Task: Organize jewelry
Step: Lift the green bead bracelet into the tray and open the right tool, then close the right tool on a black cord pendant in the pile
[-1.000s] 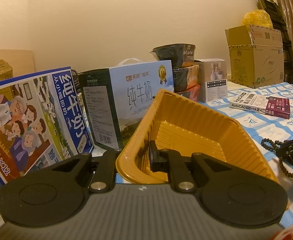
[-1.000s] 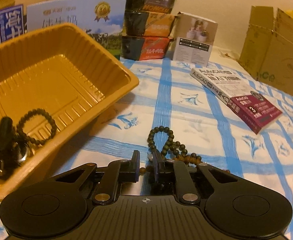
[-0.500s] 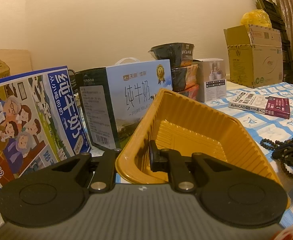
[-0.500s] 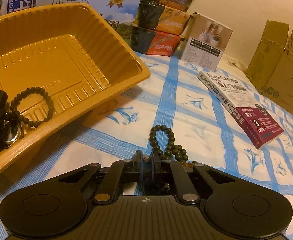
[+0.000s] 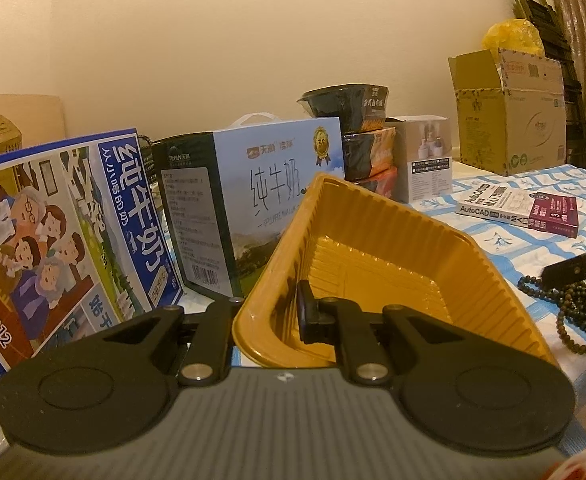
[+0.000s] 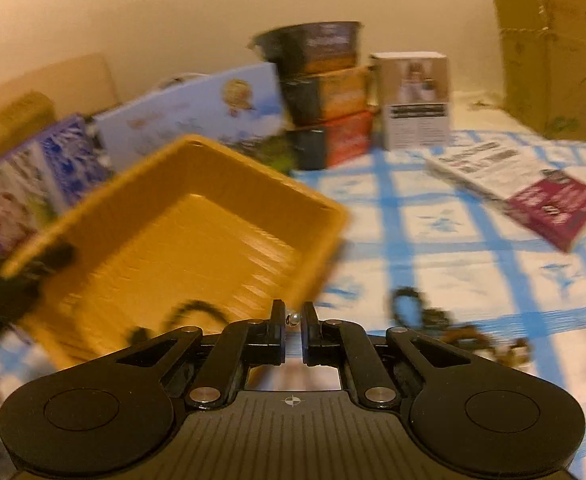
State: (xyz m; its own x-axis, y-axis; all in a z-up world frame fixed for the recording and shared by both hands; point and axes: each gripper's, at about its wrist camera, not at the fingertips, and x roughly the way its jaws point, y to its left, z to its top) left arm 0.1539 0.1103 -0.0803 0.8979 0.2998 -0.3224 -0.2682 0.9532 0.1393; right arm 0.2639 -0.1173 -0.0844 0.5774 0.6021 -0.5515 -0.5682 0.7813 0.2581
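Since a second ago, right hand-held gripper (image 6: 293,320) has risen, pinching a small silvery bead on the long bead string (image 5: 573,312) trailing over the checked cloth. Left hand-held gripper (image 5: 267,312) clamps the ribbed yellow plastic tray's (image 5: 393,248) tilted rim. One dark bracelet (image 6: 193,310) lies inside; this string remains outside.

Two milk cartons (image 5: 253,200) stand far left. Stacked noodle bowls (image 5: 357,136) sit beside a white product box (image 5: 429,160). An AutoCAD book (image 5: 517,210) lies right on the blue-checked cloth (image 5: 533,248). Cardboard box (image 5: 509,120) far right.
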